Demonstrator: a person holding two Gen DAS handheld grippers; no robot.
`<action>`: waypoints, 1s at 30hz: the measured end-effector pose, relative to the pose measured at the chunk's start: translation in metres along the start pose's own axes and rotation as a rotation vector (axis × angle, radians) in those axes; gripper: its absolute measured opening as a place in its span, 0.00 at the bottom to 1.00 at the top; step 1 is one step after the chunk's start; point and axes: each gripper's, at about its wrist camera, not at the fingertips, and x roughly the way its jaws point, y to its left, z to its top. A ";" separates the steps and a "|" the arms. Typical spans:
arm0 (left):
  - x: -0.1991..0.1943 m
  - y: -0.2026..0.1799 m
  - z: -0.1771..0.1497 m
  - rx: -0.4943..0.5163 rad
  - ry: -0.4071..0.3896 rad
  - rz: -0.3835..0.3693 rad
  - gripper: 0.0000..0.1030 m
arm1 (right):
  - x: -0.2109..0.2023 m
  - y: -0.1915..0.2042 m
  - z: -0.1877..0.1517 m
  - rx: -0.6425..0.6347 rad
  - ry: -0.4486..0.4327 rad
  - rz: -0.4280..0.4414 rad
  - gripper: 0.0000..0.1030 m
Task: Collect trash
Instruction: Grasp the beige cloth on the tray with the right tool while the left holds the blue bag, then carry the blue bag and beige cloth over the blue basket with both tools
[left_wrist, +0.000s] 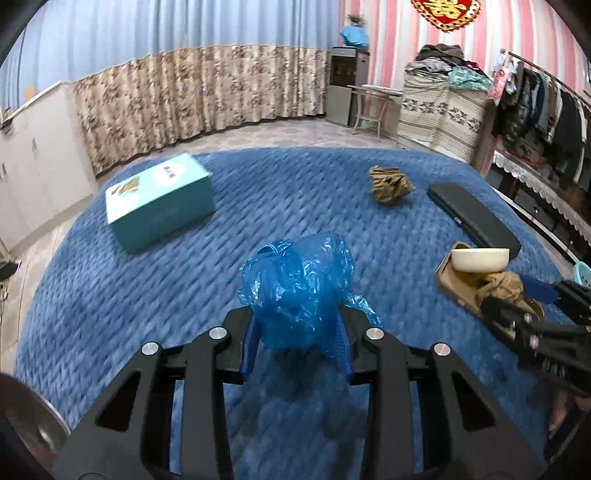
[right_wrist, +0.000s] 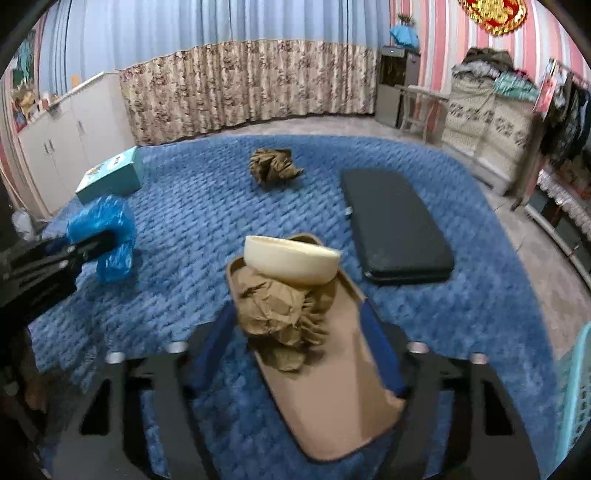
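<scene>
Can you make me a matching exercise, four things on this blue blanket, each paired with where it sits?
Things:
1. blue plastic bag
2. teal box
3. cream bowl
4. black case

Places:
A. on the brown tray
B. right of the tray
C. between the left gripper jaws
D. far left, near the blanket's edge

Pairs: 1-C, 2-D, 3-A, 4-B

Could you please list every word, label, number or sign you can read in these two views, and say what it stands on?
"囍" in gold: the red wall ornament, cut off by the upper frame edge.
Teal box: printed lid panels with a picture, lettering too blurred to read.
Black flat case: no text visible.
Nothing else legible.
</scene>
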 end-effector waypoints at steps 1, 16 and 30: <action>-0.002 0.001 0.000 -0.007 -0.002 0.003 0.32 | 0.000 0.000 -0.001 0.002 -0.004 0.004 0.46; -0.078 -0.045 0.013 0.029 -0.139 -0.063 0.32 | -0.125 -0.070 -0.028 0.102 -0.184 -0.123 0.45; -0.131 -0.188 0.027 0.220 -0.258 -0.249 0.32 | -0.250 -0.199 -0.080 0.385 -0.441 -0.428 0.45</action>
